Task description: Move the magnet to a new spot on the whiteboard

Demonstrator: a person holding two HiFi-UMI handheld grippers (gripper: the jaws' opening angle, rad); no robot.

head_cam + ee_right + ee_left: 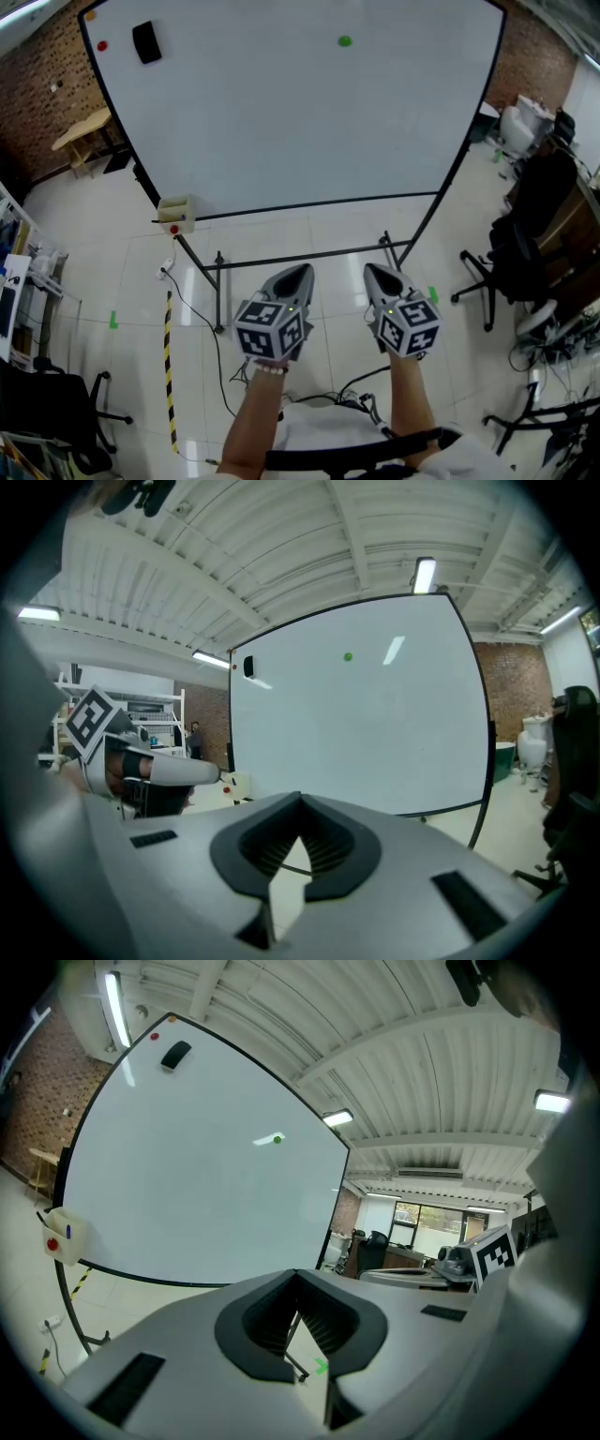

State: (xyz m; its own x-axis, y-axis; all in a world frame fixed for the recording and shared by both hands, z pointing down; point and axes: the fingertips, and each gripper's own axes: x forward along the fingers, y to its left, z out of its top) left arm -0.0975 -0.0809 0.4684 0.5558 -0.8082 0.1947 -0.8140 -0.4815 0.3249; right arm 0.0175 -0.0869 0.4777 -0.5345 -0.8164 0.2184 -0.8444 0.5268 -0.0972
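Observation:
A small green magnet (344, 40) sticks high on the big whiteboard (300, 122), right of centre. It also shows as a green magnet (277, 1138) in the left gripper view and a green magnet (348, 656) in the right gripper view. A red magnet (101, 45) and a black eraser (146, 42) sit at the board's top left. My left gripper (302, 270) and right gripper (371, 269) hang side by side, low and well short of the board. Both point at it, shut and empty.
A beige box (175, 215) with a red item hangs at the board's lower left corner. The stand's black legs (218, 281) spread over the tiled floor. Office chairs (525, 253) crowd the right, and another chair (56, 412) stands lower left. Yellow-black tape (169, 366) marks the floor.

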